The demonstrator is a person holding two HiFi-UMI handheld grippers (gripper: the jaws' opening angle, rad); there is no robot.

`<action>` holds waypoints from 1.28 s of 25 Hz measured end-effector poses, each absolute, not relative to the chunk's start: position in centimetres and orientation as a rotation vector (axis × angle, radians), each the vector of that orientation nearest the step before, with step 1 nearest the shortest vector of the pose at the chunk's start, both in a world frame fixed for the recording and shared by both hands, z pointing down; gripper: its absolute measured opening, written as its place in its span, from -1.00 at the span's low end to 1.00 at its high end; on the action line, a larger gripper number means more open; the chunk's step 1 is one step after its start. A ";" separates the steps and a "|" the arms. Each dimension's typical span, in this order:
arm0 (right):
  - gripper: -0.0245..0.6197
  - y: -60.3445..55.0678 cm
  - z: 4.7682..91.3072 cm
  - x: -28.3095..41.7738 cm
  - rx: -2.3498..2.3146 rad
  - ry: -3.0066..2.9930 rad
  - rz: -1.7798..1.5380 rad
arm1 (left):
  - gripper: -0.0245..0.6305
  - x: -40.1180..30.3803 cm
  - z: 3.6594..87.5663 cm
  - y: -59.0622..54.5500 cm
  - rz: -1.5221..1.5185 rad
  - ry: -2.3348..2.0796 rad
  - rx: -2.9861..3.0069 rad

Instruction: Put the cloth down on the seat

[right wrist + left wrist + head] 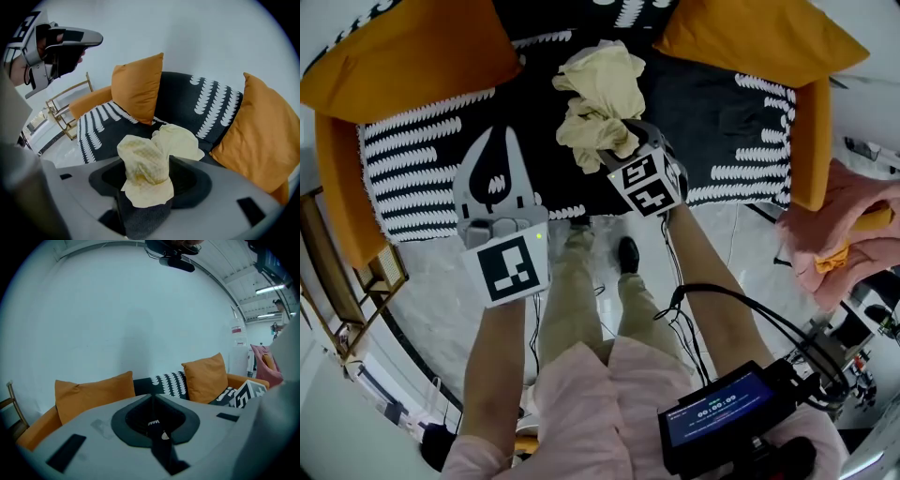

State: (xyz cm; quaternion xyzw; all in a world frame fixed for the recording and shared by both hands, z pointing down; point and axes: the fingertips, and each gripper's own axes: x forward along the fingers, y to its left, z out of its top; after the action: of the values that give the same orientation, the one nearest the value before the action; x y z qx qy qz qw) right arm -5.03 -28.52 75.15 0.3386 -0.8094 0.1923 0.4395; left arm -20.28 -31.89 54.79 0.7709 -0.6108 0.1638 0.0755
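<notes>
Closest in the head view is a small screen (pixel 719 412) at the person's waist. Beyond it, the right gripper (pixel 617 155) pinches a crumpled pale yellow cloth (pixel 600 89) over the middle of a black-and-white patterned sofa seat (pixel 712 122), between two orange cushions (pixel 403 52). Nearer the seat's front left edge hovers the left gripper (pixel 500 141).

Left gripper view: the jaws are pressed together with nothing between them, facing the sofa back.

Right gripper view: the jaws are clamped on the cloth, which bunches upward above the seat.
</notes>
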 end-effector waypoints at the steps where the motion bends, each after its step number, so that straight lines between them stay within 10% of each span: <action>1: -0.09 -28.2 75.0 -5.0 0.838 -2.010 0.476 | -0.85 -20.2 54.6 -31.6 0.488 -1.833 2.314; 32: -0.32 -21.5 41.9 0.7 1.282 -2.454 0.242 | -0.85 -12.4 35.0 -17.6 0.256 -1.996 2.371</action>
State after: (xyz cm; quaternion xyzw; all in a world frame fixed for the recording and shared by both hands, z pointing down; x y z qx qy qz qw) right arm 0.74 -21.47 41.86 0.4536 -0.8686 0.0858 0.1801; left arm -12.40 -17.64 34.97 0.7623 -0.6417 0.0823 0.0161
